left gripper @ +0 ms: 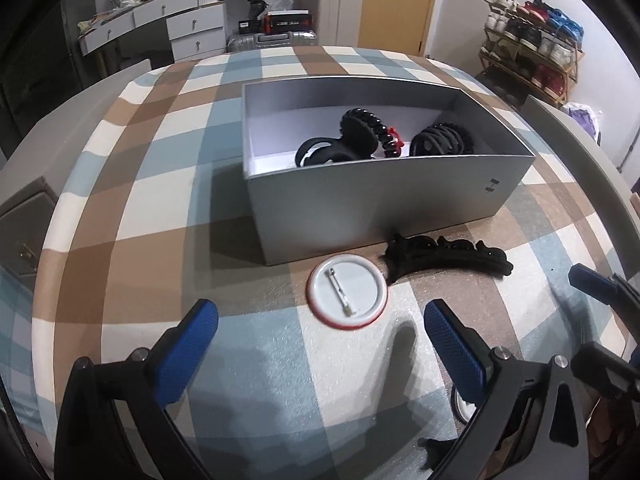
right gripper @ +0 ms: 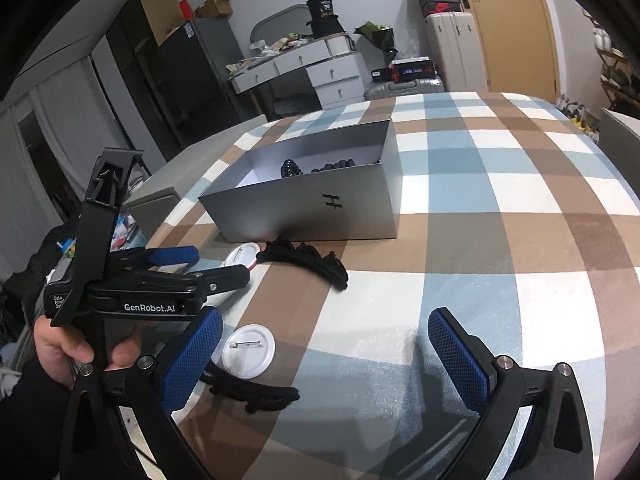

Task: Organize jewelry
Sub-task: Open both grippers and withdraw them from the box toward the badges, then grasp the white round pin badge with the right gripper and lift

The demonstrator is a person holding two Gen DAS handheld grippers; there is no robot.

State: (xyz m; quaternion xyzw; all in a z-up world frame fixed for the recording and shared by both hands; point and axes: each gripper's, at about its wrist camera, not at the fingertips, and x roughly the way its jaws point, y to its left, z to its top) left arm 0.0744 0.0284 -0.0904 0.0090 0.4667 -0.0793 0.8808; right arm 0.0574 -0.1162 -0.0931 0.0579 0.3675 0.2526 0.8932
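A grey open box (left gripper: 372, 204) stands on the checked table and holds several black hair claws (left gripper: 360, 132) and a black and red hair tie (left gripper: 390, 138). A round white pin badge (left gripper: 347, 295) lies face down in front of it, just ahead of my open, empty left gripper (left gripper: 320, 336). A long black hair clip (left gripper: 444, 254) lies right of the badge. My right gripper (right gripper: 326, 346) is open and empty. A second white badge (right gripper: 249, 350) and another black clip (right gripper: 256, 394) lie by its left finger. The box (right gripper: 312, 208) shows in that view too.
The table (right gripper: 500, 208) has a blue, brown and white checked cloth. The left gripper (right gripper: 208, 266) shows in the right wrist view, held by a hand. The right gripper's finger (left gripper: 596, 280) shows at the right edge of the left view. Drawers, suitcases and a shoe rack stand behind.
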